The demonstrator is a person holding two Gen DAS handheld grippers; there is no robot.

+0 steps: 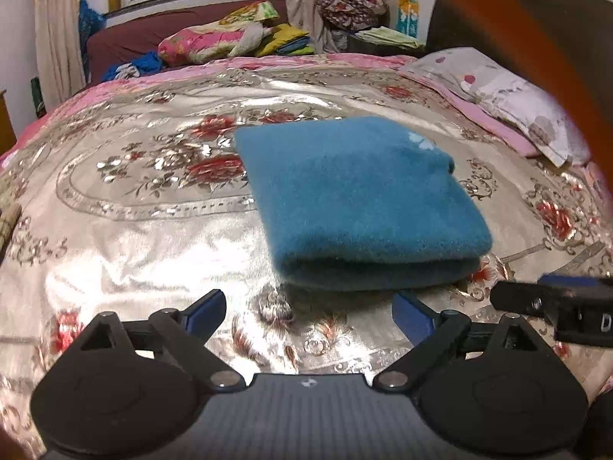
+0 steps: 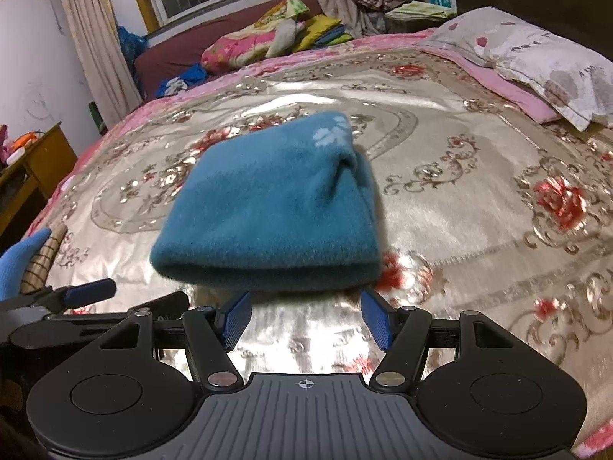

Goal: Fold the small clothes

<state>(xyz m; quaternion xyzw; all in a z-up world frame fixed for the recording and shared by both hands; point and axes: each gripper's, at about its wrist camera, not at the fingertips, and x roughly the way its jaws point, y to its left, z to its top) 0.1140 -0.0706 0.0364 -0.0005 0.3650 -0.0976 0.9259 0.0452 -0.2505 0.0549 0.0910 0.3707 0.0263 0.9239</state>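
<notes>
1. Left gripper (image 1: 308,308): black linkage arms, blue ribbed pads; jaws spread wide, nothing between them. It hovers just short of the folded cloth's near edge, not touching as far as can be seen.
2. Right gripper (image 2: 306,316): same build; jaws spread apart and empty, pad tips close under the cloth's near fold. Contact cannot be told.
3. Teal garment (image 1: 360,203): small fleecy item, fuzzy nap, folded into a thick rounded rectangle with the fold towards the grippers. A pale paw-print mark (image 2: 329,134) shows at its far end. It lies flat near the middle of the bed, somewhat towards the near edge.
4. Bedspread (image 1: 126,230): glossy satin, silver-beige, with red roses and scrollwork; pink border at the far edge.
5. Pillow (image 2: 536,57): soft, pale floral case, at the bed's far right corner.
6. Blue glove (image 2: 19,264): knitted, at the left margin of the right wrist view.
</notes>
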